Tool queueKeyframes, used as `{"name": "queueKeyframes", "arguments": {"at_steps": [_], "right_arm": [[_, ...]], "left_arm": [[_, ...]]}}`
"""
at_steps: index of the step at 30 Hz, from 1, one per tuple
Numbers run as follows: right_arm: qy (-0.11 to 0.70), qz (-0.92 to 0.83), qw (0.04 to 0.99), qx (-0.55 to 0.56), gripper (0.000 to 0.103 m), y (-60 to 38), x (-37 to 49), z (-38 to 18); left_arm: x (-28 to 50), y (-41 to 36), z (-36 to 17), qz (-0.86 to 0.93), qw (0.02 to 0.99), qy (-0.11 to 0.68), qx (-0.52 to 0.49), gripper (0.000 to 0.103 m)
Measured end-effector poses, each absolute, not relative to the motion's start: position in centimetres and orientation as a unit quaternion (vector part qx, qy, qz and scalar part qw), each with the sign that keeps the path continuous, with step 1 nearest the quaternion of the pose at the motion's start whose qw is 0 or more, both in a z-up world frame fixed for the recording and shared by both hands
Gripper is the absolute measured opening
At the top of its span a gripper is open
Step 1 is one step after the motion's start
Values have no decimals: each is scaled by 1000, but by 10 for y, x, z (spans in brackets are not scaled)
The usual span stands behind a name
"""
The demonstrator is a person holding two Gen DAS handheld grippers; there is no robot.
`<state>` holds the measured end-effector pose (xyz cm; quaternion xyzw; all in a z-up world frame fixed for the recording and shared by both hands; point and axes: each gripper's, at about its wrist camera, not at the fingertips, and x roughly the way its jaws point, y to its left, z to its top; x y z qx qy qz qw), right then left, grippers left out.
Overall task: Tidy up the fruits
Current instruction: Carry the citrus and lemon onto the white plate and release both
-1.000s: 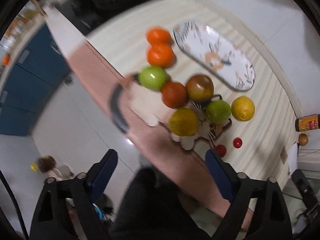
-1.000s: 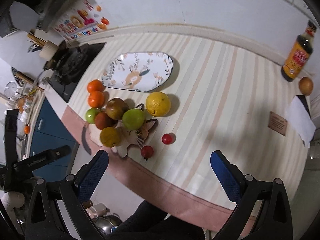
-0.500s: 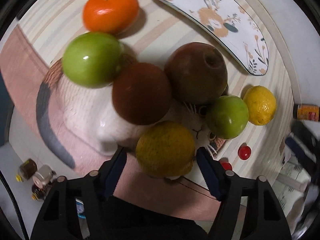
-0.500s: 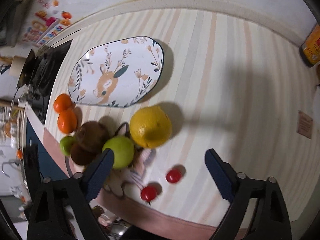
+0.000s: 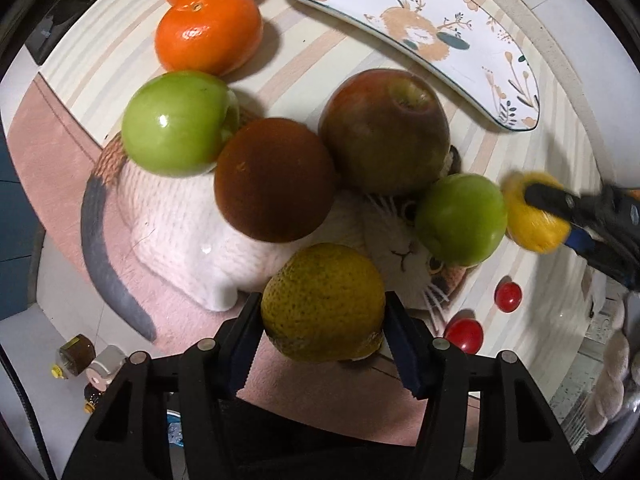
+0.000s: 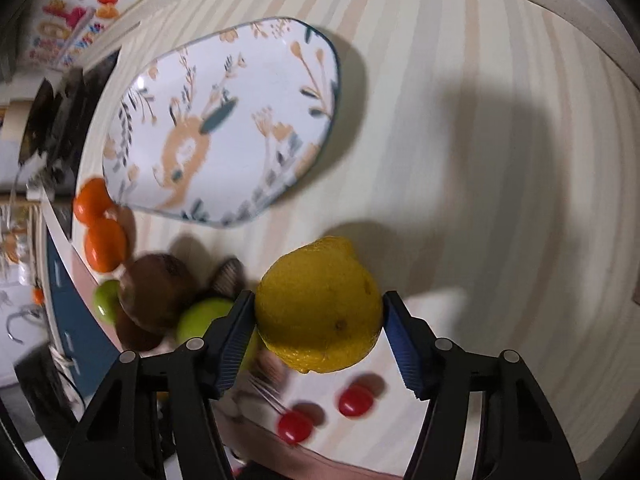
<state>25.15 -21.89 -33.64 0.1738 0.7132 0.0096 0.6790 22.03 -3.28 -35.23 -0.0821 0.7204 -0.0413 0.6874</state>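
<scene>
My left gripper (image 5: 323,330) is shut on a yellow-green orange (image 5: 323,302) lying on a cat-shaped mat (image 5: 180,216). On the mat sit a dark brown fruit (image 5: 274,179), a red-green apple (image 5: 384,130) and two green apples (image 5: 178,122) (image 5: 460,218). Two oranges (image 5: 208,30) lie beyond. My right gripper (image 6: 319,338) is shut on a yellow lemon (image 6: 320,306), also seen in the left wrist view (image 5: 530,216). A white deer-pattern plate (image 6: 224,120) lies empty ahead of it.
Two cherry tomatoes (image 6: 354,400) (image 6: 294,428) lie on the striped tablecloth (image 6: 480,160) near the table's front edge. A stove (image 6: 60,120) stands at the far left. A wall runs along the back of the table.
Both grippers moved down and forward to the fruit. The left one closed around the yellow-green orange; the right one closed around the lemon.
</scene>
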Motion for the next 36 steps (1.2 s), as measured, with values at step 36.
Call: {"name": "queueKeyframes", "arguments": {"at_steps": [36], "right_arm": [[628, 30, 755, 187, 66, -224, 354, -284]], "left_arm": [[434, -55, -251, -132, 717, 682, -62, 56]]}}
